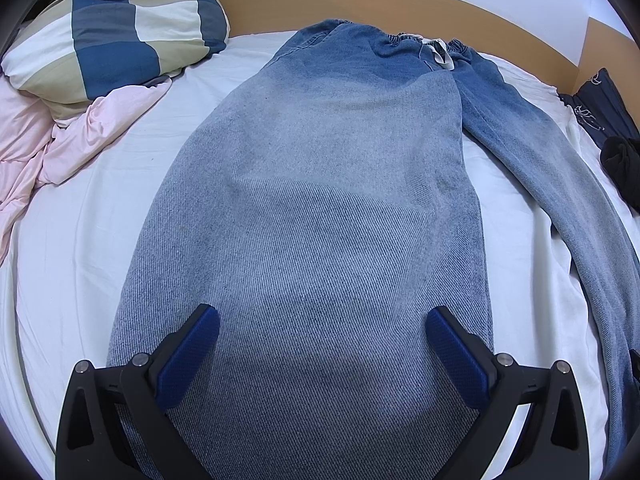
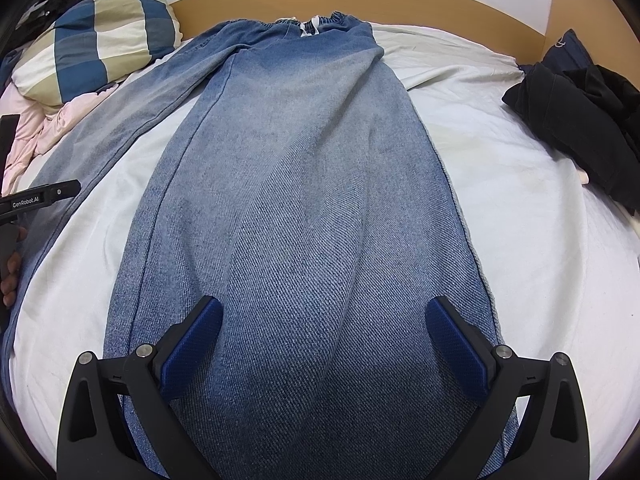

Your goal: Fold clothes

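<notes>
Left edge of the bed: a checked blue, cream and white pillow lies on a crumpled pale pink sheet, clear of the work

My left gripper hangs low over one leg of the faded blue denim trousers, blue pads spread wide, nothing between them. That leg runs straight away from me to the elastic waistband with its white drawstring near the curved wooden headboard

In the right wrist view the same trousers lie flat on the white bed sheet, legs parted in a V from the waistband, sheet showing between them. My right gripper hovers over the other leg, pads equally wide, empty. At that view's left edge I see my other tool's black body and my fingers around its handle

Far right, a heap of dark navy and black clothes waits near the headboard, well apart from the trousers

Step, as I judge it: garment spread out, first fold not yet begun. Neither tool grips cloth

Next move likely calls for each tool to drop to its leg and pinch near the hem, which is out of both views, then carry one leg onto the other. Denim is heavy; a shallow pinch may slip
</notes>
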A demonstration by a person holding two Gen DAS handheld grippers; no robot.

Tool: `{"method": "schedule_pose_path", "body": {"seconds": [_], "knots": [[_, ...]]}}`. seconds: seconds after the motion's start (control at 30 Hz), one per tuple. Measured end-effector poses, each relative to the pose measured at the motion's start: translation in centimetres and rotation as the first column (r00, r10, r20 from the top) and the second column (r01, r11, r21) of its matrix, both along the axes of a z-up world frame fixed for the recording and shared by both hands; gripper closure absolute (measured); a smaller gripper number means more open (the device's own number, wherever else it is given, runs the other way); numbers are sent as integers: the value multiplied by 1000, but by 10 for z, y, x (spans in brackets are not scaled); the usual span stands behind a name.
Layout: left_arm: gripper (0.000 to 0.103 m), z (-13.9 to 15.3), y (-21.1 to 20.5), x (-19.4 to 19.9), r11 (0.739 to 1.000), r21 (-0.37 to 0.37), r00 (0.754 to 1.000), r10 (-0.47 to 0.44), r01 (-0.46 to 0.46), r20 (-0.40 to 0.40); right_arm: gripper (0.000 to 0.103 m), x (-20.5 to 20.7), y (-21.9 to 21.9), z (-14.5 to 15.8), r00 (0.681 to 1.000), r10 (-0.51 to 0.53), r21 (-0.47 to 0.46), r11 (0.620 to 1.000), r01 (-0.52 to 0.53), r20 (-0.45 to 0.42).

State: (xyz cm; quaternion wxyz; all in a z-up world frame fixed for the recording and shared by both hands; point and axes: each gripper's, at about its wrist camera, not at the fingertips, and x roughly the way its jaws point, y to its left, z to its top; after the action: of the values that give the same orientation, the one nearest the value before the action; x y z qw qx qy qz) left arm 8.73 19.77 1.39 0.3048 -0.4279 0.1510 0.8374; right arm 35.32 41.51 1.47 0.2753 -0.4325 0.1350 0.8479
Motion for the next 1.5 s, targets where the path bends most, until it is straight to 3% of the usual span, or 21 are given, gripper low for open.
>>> {"method": "schedule_pose_path", "body": {"seconds": [1.5], "knots": [[0, 0, 1, -2, 1000, 2, 1000, 0, 0, 1, 0, 0, 1, 1, 1000, 4, -6, 1000, -4, -6]]}}
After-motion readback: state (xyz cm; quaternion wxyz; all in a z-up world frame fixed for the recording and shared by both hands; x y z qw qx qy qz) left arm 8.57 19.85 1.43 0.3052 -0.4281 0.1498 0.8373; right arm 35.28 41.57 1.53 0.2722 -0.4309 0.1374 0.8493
